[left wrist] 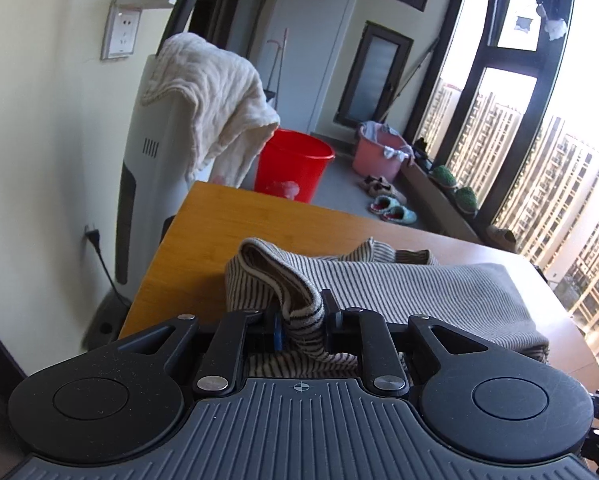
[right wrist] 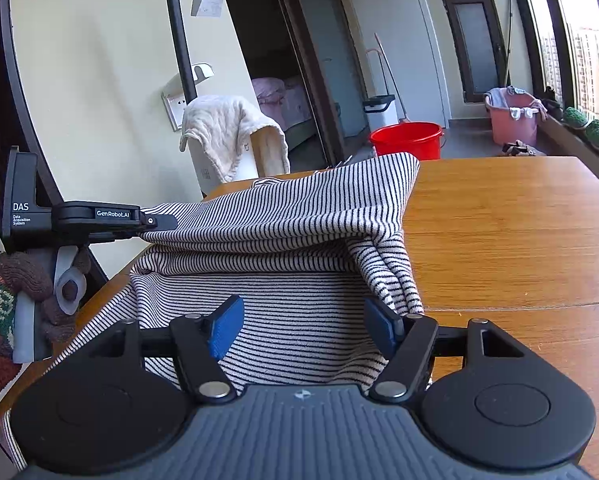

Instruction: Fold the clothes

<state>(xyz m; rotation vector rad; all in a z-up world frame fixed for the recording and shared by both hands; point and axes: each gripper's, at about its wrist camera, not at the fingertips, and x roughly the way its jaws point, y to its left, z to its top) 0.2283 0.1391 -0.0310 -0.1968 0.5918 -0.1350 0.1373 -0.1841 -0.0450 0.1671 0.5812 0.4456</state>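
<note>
Only right wrist view is showing gloved hand; left gripper is being clamped on ribbed striped garment, right gripper is being held apart above smooth wooden table.

- A home: an enclosed high-rise balcony used for laundry, with tall dark-framed windows facing apartment towers.
- A red bucket, a pink laundry tub holding clothes, and slippers on the grey floor.
- A doorway in the right wrist view opens onto a bed.
- A wooden table stands by the wall socket.
</note>
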